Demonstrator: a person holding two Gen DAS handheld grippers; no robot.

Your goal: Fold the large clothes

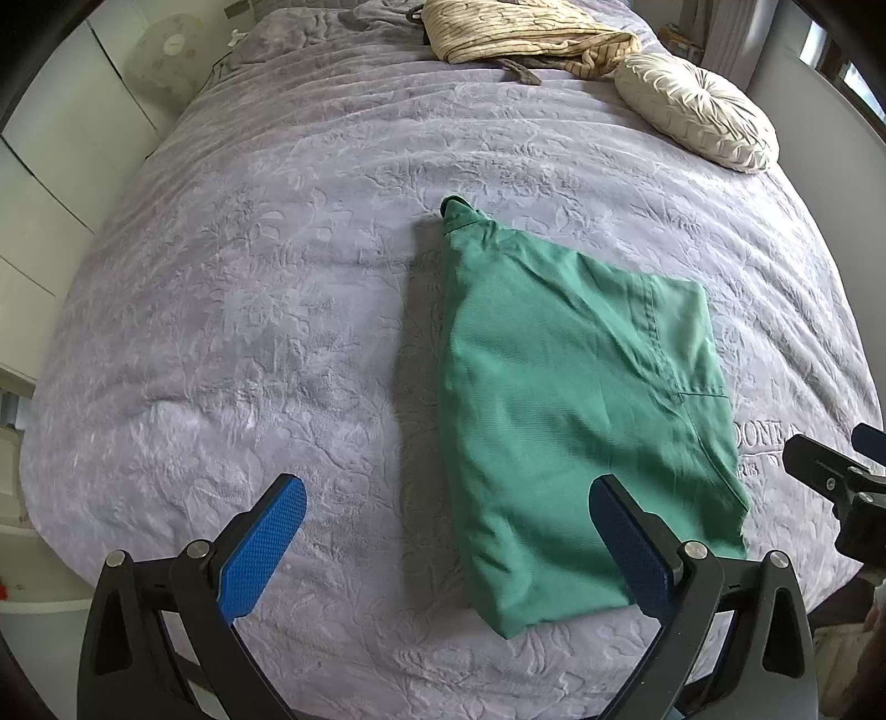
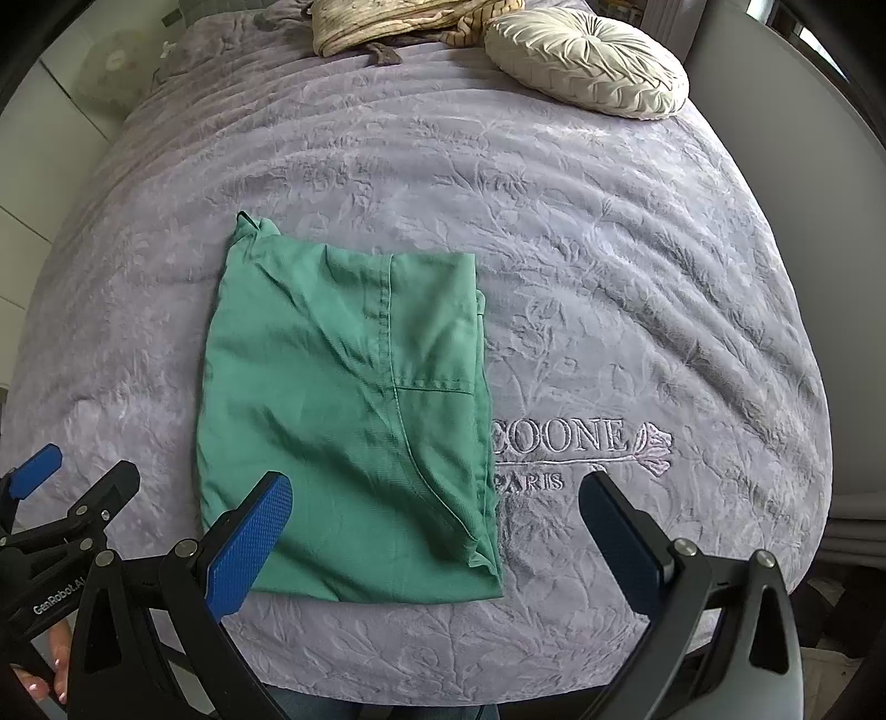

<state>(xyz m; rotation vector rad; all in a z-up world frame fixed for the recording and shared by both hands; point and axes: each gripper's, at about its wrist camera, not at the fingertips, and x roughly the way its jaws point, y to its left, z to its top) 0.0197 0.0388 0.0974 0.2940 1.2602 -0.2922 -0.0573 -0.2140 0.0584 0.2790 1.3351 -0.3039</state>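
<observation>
Folded green garment (image 2: 343, 399) lies flat ahead of both wide-open, empty tongs (image 1: 448, 545) (image 2: 437, 531).

Each gripper, left (image 1: 447, 545) and right (image 2: 436, 540), has black angular arms, silver screws and blue textured pads (image 2: 250, 545); white "GenRobot.AI" lettering (image 2: 57, 596) marks one.

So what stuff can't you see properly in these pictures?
- The embroidered lettering on the bedspread: in both views the folded green garment covers its start.
- The striped cloth at the bed's far end: cut off by the top edge in both views.
- The garment's underside and inner layers: hidden by its own folds.
- The right gripper in the left wrist view: cut off at the edge.
</observation>
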